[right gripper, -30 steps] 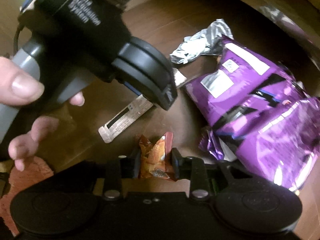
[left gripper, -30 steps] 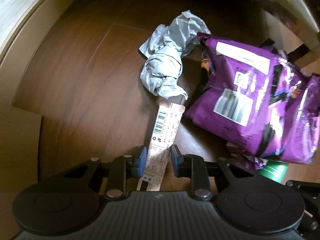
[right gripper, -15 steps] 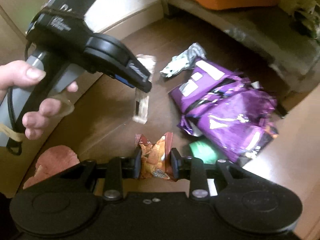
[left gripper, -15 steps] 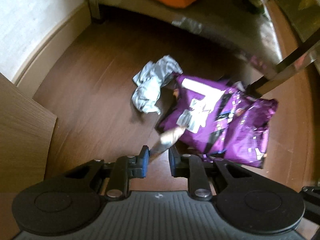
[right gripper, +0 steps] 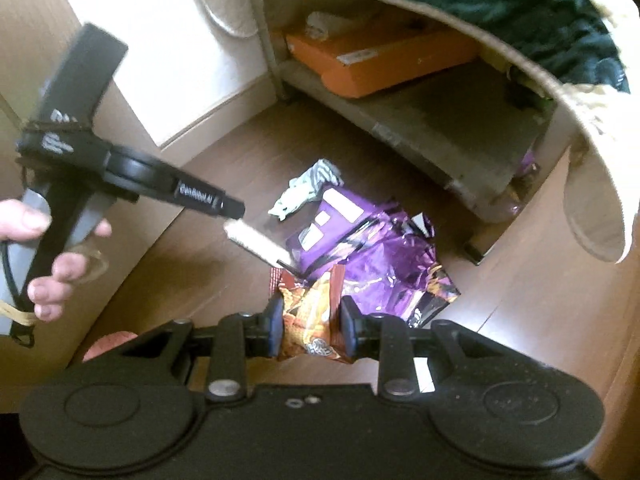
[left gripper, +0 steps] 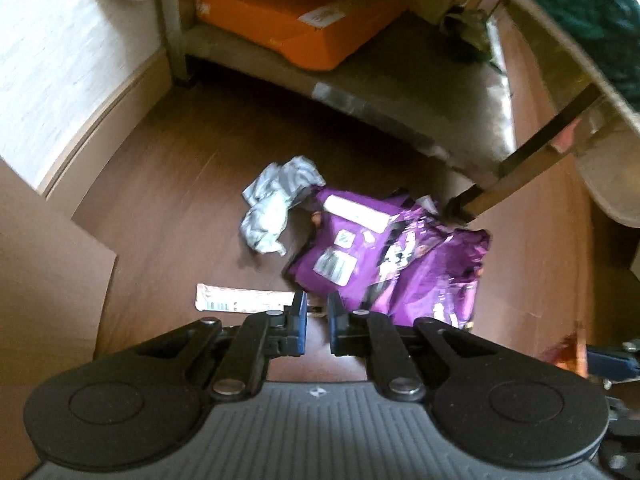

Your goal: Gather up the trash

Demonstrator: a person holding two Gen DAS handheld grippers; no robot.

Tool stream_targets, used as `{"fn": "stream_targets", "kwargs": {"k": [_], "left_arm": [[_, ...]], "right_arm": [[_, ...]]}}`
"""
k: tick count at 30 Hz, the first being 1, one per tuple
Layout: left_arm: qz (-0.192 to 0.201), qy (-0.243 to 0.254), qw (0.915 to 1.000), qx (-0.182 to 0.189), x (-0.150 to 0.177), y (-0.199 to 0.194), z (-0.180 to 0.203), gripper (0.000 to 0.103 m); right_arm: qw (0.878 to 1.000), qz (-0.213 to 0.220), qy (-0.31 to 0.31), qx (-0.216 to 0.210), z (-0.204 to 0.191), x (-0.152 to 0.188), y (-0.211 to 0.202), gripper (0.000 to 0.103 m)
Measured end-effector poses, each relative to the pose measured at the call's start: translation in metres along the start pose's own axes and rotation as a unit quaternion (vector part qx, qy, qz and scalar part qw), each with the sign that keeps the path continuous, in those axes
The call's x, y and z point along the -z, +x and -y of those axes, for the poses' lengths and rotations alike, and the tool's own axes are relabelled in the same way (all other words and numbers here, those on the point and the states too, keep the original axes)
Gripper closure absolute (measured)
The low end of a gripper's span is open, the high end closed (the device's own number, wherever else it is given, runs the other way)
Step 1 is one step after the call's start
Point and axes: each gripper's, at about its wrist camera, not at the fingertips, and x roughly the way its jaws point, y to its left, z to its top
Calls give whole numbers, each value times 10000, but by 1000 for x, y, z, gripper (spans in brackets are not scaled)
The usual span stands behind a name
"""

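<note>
My left gripper is shut on one end of a long pale wrapper strip, which sticks out to the left of the jaws; in the right wrist view the strip hangs from the left gripper, held high above the floor. My right gripper is shut on an orange snack packet. On the wooden floor lie a large purple foil bag and a crumpled grey-white wrapper.
A low shelf unit with an orange box stands behind the trash, under a cushioned seat with a dark green throw. A cardboard panel stands at the left. A pinkish object lies at the lower left.
Both grippers have risen well above the floor. The left one lifted the pale strip off the floor; it now hangs sideways. The right one kept the orange packet.
</note>
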Motion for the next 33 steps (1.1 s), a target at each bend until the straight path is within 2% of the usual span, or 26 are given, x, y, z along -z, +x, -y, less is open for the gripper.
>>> {"fn": "stream_targets", "kwargs": {"k": [3,5,8,10,11,13,15,17,21,24,26,30,33], "left_arm": [[-141,-88,9999,-41,0,20,-10,89],[-279,-187,9994,1,0,35,-18,79],[-390,-290,9988,-19,1,57,-30,55],[-321,103,9993,-136,1,70,-29,33],[-296,388,9987,-133,2,75,-28,30],[-388,1044,9937,-82,2,90,-23,29],[-538,1669,9845,-37,2,106,-16,29],[-627,2232,9727,-55,0,120,-9,29],[-848,3207,9433,89,2,141,2,29],[-1028,3575,9279,259,4,150,5,29],[-1058,3659,9243,256,3,156,5,29],[-1200,3442,9305,349,-4,164,-2,29],[-1248,3562,9257,264,0,168,-5,30]], "right_arm": [[10000,1,70,0,5,5,0,74],[9998,-49,171,-26,6,10,5,74],[9995,-158,269,-80,5,19,18,74],[9991,-234,306,-164,4,24,27,74],[9990,-269,301,-197,4,26,32,74],[9986,-337,291,-273,4,29,40,74],[9982,-396,307,-327,7,29,50,74],[9979,-435,323,-350,11,30,58,74],[9972,-486,462,-319,22,28,74,74],[9965,-521,576,-305,27,28,81,74],[9966,-520,570,-296,28,28,85,74],[9961,-568,592,-337,27,29,88,74],[9958,-598,584,-380,25,30,89,74]]}}
